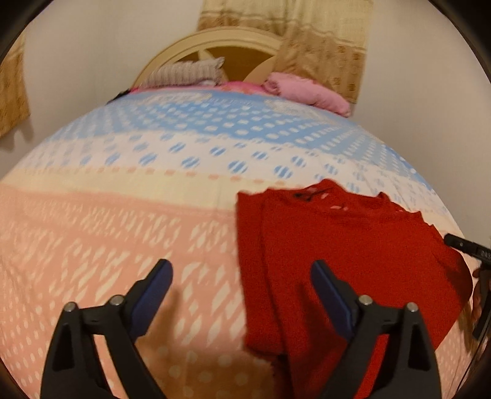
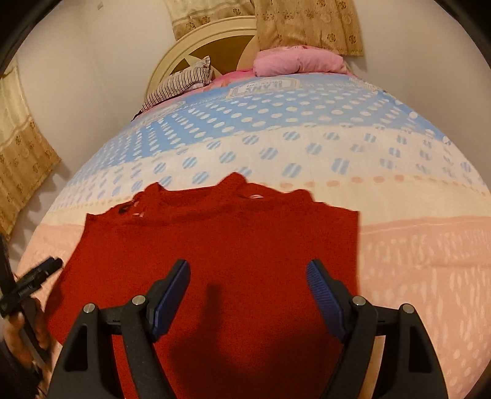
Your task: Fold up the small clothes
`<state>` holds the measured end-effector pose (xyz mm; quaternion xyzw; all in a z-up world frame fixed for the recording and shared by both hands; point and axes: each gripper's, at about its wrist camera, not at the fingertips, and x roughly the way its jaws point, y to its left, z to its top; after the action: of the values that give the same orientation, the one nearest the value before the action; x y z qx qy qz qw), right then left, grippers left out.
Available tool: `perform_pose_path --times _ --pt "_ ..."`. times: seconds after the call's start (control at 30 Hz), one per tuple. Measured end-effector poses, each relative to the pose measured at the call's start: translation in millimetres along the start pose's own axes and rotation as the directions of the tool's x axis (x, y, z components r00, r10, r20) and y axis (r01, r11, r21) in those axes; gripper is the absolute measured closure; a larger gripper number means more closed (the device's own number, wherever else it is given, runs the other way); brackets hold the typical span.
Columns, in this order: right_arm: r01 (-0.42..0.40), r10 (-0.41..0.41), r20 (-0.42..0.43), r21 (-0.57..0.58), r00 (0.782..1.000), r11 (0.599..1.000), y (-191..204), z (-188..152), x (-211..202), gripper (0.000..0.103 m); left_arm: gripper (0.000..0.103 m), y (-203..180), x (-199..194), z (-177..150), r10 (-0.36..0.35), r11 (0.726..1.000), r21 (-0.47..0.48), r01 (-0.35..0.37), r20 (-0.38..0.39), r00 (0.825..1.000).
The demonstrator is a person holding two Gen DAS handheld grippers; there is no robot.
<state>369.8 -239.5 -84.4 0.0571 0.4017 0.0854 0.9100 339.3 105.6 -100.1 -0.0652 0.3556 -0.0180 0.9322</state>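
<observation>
A small red knitted top (image 1: 337, 245) (image 2: 230, 239) lies flat on the patterned bed sheet (image 1: 122, 230) (image 2: 414, 261), neckline towards the headboard. Its left side looks folded inward. My left gripper (image 1: 241, 265) is open above the top's left edge, with its right finger over the red cloth and its left finger over bare sheet. My right gripper (image 2: 248, 264) hangs open over the middle of the top, with nothing pinched. Each gripper shows at the edge of the other's view: the right gripper (image 1: 466, 245) and the left gripper (image 2: 40, 273), the latter with a hand on it.
At the head of the bed lie a pink pillow (image 2: 297, 61) and a striped pillow (image 2: 181, 83) against a cream headboard (image 2: 196, 40). Beige curtains (image 2: 307, 24) hang on the wall behind. Pink and blue sheet stretches out on both sides of the top.
</observation>
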Motion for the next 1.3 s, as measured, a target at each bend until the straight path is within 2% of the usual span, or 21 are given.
perform_pose_path --times 0.07,0.17,0.23,0.3,0.33,0.37,0.4,0.43,0.47,0.5,0.57,0.67,0.77,0.87,0.93,1.03,1.1,1.13,1.2,1.23,1.3 --pt "0.021 -0.021 -0.003 0.016 1.0 1.0 -10.9 4.4 1.3 0.025 0.027 -4.9 1.3 6.7 -0.026 0.999 0.025 0.025 0.014 1.0" --pt "0.036 -0.036 -0.024 0.021 0.999 0.999 -21.3 17.5 10.3 0.05 0.043 -11.4 17.7 17.1 -0.094 0.995 0.029 0.095 -0.023 0.995" --pt "0.049 -0.05 -0.069 -0.015 0.996 0.999 -18.4 22.6 23.4 0.052 0.051 -15.3 33.9 20.3 -0.105 0.994 0.022 0.107 -0.07 0.992" --pt "0.062 -0.067 -0.113 -0.044 0.991 0.997 -13.6 22.4 37.3 0.054 0.051 -19.7 46.8 18.7 -0.085 0.996 0.031 0.089 -0.108 0.99" --pt "0.064 -0.071 -0.135 -0.059 0.988 0.996 -11.1 21.2 42.8 0.054 0.06 -20.3 50.4 17.4 -0.091 0.995 0.031 0.096 -0.118 0.989" --pt "0.071 -0.081 -0.147 -0.075 0.986 0.995 -9.2 19.2 46.8 0.056 0.079 -20.8 52.7 15.4 -0.1 0.994 0.032 0.105 -0.128 0.987" --pt "0.093 -0.108 -0.144 -0.107 0.984 0.99 -5.3 16.9 49.7 0.064 0.089 -20.3 55.7 13.6 -0.112 0.993 0.027 0.117 -0.141 0.984" --pt "0.1 -0.116 -0.136 -0.123 0.984 0.987 -4.0 16.0 49.1 0.068 0.094 -18.9 55.4 13.5 -0.12 0.992 0.019 0.124 -0.137 0.983" --pt "0.099 -0.117 -0.127 -0.141 0.985 0.985 -1.3 15.1 47.6 0.079 0.097 -18.1 52.3 13.9 -0.129 0.991 0.016 0.132 -0.124 0.984" --pt "0.102 -0.121 -0.121 -0.154 0.985 0.983 0.4 14.4 45.9 0.087 0.097 -18.8 49.2 15.1 -0.121 0.992 0.023 0.124 -0.109 0.987" --pt "0.122 -0.141 -0.092 -0.181 0.986 0.976 3.6 15.0 41.1 0.092 0.097 -19.6 42.6 19.2 -0.108 0.993 0.033 0.111 -0.078 0.991" --pt "0.132 -0.136 -0.008 -0.175 0.991 0.976 6.4 21.5 23.5 0.093 0.097 -16.5 32.0 29.7 -0.128 0.992 0.01 0.128 -0.024 0.991" --pt "0.147 -0.143 0.038 -0.148 0.989 0.978 6.7 28.9 15.7 0.093 0.097 -18.8 36.6 33.7 -0.095 0.995 0.027 0.096 -0.021 0.995" --pt "0.183 -0.18 0.033 -0.131 0.983 0.974 5.7 27.8 21.6 0.093 0.097 -14.8 46.1 29.1 -0.051 0.998 0.021 0.051 -0.028 0.998" --pt "0.203 -0.201 0.028 -0.119 0.979 0.972 1.7 22.9 26.3 0.093 0.097 -9.5 51.4 24.3 -0.057 0.998 -0.005 0.057 -0.043 0.997" --pt "0.197 -0.204 -0.049 -0.116 0.978 0.973 -5.8 11.9 43.2 0.092 0.093 -7.1 62.8 20.0 -0.047 0.999 -0.023 0.045 -0.095 0.994" --pt "0.199 -0.206 -0.051 -0.115 0.977 0.973 -7.5 10.7 44.8 0.083 0.089 -6.2 60.9 21.3 -0.036 0.999 -0.03 0.033 -0.098 0.995" --pt "0.202 -0.209 -0.053 -0.106 0.977 0.974 -8.1 12.2 42.8 0.077 0.082 -4.3 57.1 21.7 -0.039 0.999 -0.04 0.036 -0.093 0.995" --pt "0.199 -0.203 -0.06 -0.072 0.977 0.977 -9.5 15.3 34.5 0.046 0.054 1.9 49.3 19.8 -0.037 0.997 -0.067 0.031 -0.095 0.995" --pt "0.192 -0.196 -0.054 -0.065 0.979 0.979 -8.7 14.9 29.2 0.045 0.035 5.7 44.7 17.5 -0.03 0.997 -0.076 0.023 -0.093 0.995" --pt "0.172 -0.174 -0.029 -0.082 0.984 0.982 2.3 13.2 14.4 0.045 0.03 13.9 34.5 11.5 -0.032 0.996 -0.08 0.027 -0.062 0.998"
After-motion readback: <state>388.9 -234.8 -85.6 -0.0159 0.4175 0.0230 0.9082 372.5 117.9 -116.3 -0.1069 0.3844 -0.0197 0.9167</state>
